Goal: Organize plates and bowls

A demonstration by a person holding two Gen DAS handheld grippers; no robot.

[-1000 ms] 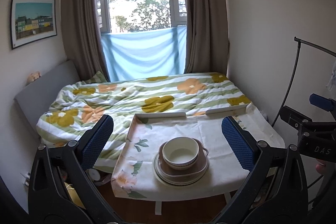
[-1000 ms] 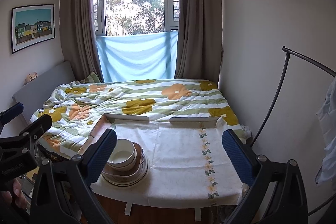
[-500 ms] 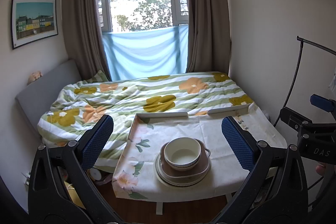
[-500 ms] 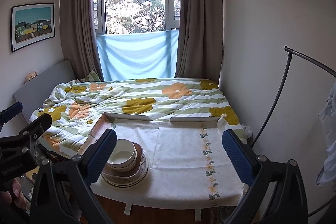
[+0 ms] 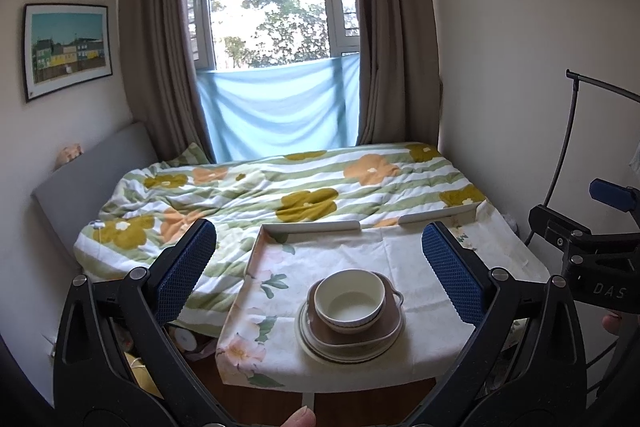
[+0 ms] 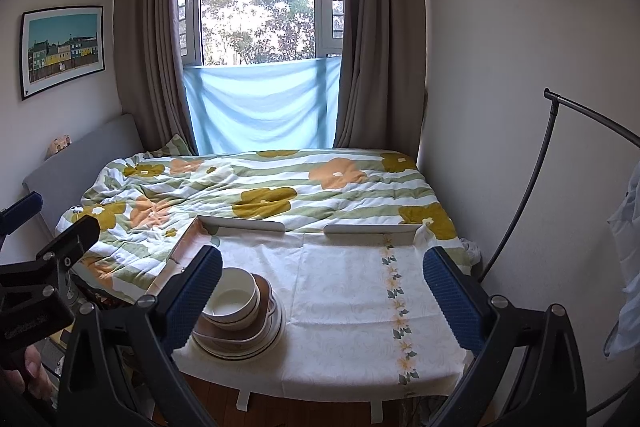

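Over on the left, the left gripper point(image 5: 320, 267) hangs short of the table point(image 5: 360, 251) with its blue pads spread wide and nothing between them — and framed right in that gap is the stack. The white bowl point(image 5: 349, 301) sits on top, nested in a brown dish point(image 5: 384, 331) with a small side handle, and under that lie pale plates point(image 5: 320, 345), how many I can't quite count from the rims. The whole pile rests on the flowered tablecloth point(image 5: 260, 291), near the front edge on the table's left half.

This looks like glazed ceramic: stiff, smooth, likely slippery against the pads, and breakable if it drops onto the wooden floor below. The bowl should be the light piece, and the natural hold is across its rim, one pad inside and one outside the wall. The plates lie flat, so a pad would have to slip under a lip — trickier, and heavier if more than one comes up.

Moving right, the right gripper point(image 6: 322, 279) is just as wide apart and empty, its left pad overlapping the bowl point(image 6: 236, 301) in its own view, though it stands well short of it. Beyond it, the right half of the cloth point(image 6: 352, 287) lies bare up to the low white rail point(image 6: 370, 228) at the table's far side.
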